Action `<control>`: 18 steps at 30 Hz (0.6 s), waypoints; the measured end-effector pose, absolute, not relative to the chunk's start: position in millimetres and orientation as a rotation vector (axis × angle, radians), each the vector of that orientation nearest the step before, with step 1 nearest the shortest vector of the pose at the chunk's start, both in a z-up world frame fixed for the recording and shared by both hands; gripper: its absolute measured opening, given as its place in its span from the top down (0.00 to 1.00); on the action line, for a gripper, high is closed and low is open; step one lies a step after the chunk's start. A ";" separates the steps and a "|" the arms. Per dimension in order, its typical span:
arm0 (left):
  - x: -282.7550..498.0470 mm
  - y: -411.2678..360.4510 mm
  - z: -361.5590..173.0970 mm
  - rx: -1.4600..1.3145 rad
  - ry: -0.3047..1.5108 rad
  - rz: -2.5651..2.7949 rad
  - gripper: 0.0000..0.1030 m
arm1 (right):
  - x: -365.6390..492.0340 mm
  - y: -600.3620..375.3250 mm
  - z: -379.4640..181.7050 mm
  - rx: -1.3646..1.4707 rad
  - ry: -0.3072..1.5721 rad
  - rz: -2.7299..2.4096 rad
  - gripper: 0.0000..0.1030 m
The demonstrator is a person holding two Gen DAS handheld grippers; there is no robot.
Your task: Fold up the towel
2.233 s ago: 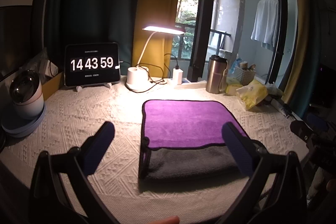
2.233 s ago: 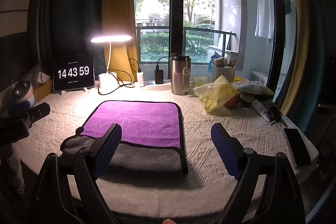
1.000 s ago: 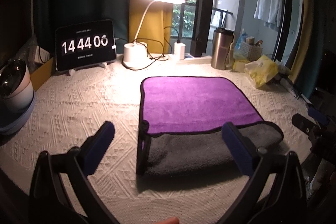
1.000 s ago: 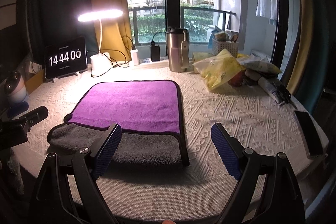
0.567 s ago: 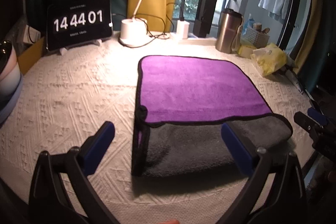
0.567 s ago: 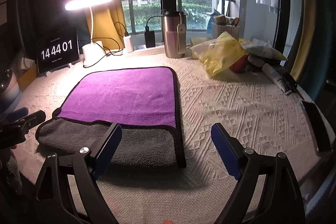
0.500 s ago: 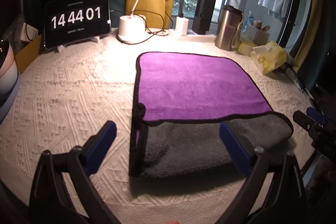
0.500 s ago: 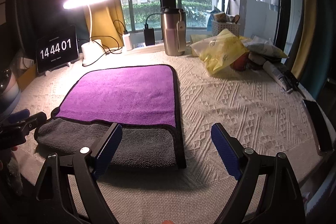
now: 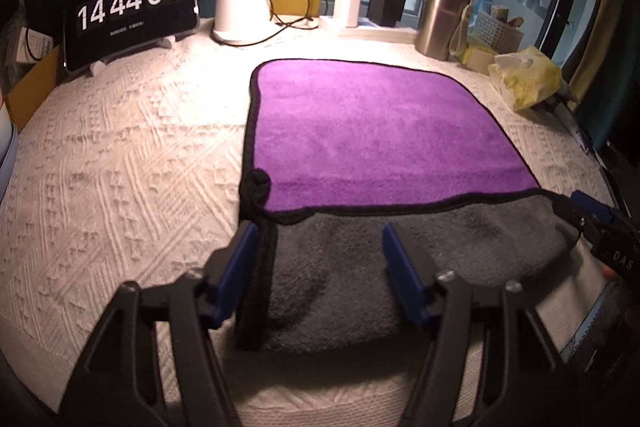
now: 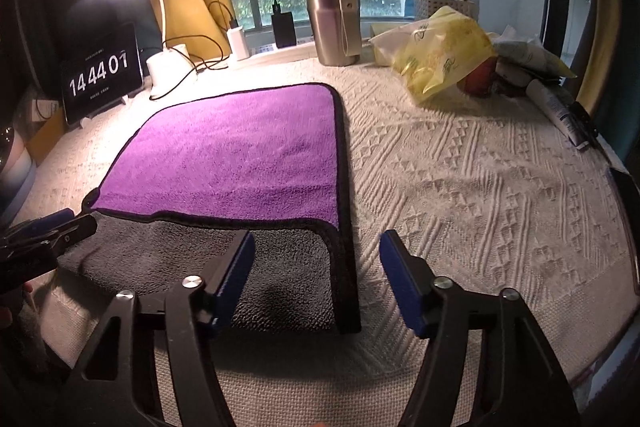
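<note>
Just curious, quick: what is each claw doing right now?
Left gripper: open, straddling the towel's near-left corner.
Right gripper: open, at its near-right corner.

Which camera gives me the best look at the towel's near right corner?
The right wrist view: the towel has its black-trimmed near right corner between the open right gripper fingers, unobstructed. In the left wrist view that corner sits at the frame's right edge, partly hidden behind the right gripper's tip.

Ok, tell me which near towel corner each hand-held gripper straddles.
Left hand-held gripper straddles the towel's near-left corner; right hand-held gripper straddles its near-right corner. Both open over the grey layer.
</note>
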State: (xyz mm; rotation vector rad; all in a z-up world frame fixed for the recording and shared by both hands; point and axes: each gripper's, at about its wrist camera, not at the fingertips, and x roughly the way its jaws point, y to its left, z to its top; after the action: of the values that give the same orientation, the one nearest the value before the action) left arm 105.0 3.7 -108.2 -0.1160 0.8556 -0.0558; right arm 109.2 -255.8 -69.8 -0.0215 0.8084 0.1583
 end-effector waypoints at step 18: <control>102.7 8.4 -115.6 -0.090 0.863 -0.024 0.76 | 112.5 -240.5 -80.8 -0.132 0.834 0.178 0.82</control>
State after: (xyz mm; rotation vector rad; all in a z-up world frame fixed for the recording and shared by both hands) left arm 102.7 8.4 -115.6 -0.0904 0.8632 -0.0240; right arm 112.5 -240.5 -80.8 -0.1315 0.8339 0.1777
